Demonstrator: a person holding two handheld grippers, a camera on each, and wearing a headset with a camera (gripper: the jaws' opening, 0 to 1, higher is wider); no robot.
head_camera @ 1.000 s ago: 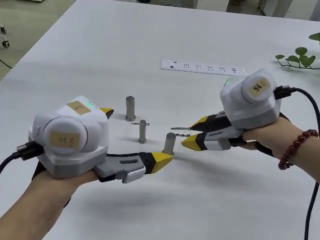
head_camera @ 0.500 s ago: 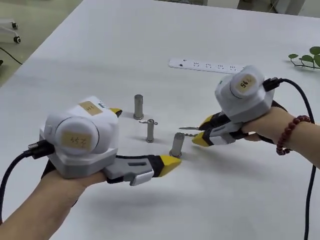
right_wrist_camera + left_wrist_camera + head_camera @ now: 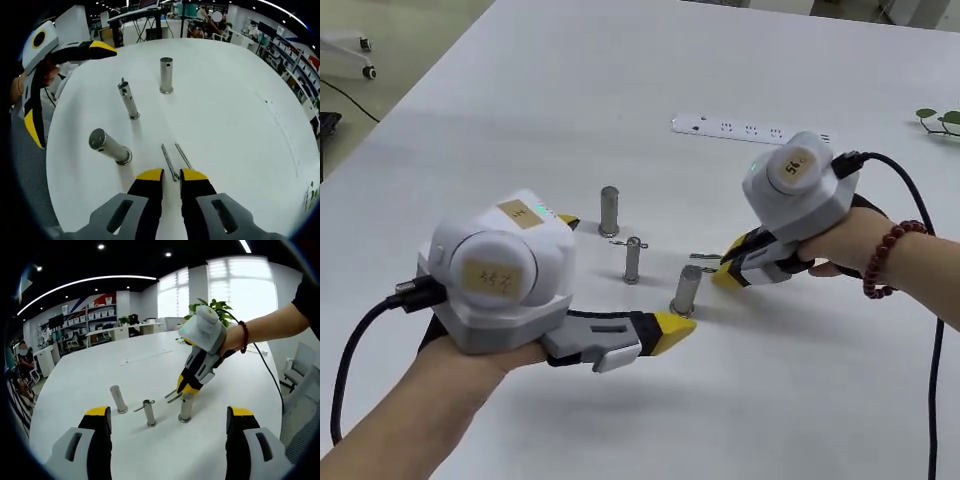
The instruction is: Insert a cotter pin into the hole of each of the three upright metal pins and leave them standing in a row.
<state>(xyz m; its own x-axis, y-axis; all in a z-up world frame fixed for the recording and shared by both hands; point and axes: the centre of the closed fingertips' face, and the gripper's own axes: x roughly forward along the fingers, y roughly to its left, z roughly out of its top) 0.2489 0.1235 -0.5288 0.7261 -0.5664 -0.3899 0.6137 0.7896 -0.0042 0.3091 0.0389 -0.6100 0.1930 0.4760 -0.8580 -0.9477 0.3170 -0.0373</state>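
Three short grey metal pins stand upright on the white surface (image 3: 520,120), in a diagonal row running far-left to near-right: far pin (image 3: 609,210), middle pin (image 3: 633,260), near pin (image 3: 687,291). Each is a plain cylinder with a small flange at the foot. The middle pin has a fitted cotter pin (image 3: 629,243) through its top, with wire sticking out on both sides. The far and near pins have bare tops. A white power strip (image 3: 750,129) lies well beyond the row.

The left gripper view shows the row side-on, so the crosswise wire in the middle pin reads clearly. The right gripper view looks along the row from the near end. It shows the near pin's flat top and the held cotter pin (image 3: 172,159) as two thin legs splayed in a narrow V, just right of the near pin and apart from it – not in any hole. The head view can't resolve that gap.

Right hand-held gripper (image 3: 724,272): jaws almost closed, pinching the held cotter pin by one end, which is hidden between the jaws. The legs point out toward the near pin's top.

Left hand-held gripper (image 3: 620,276): jaws spread wide, gripping nothing – one yellow tip sits near the near pin's foot, the other just left of the far pin.
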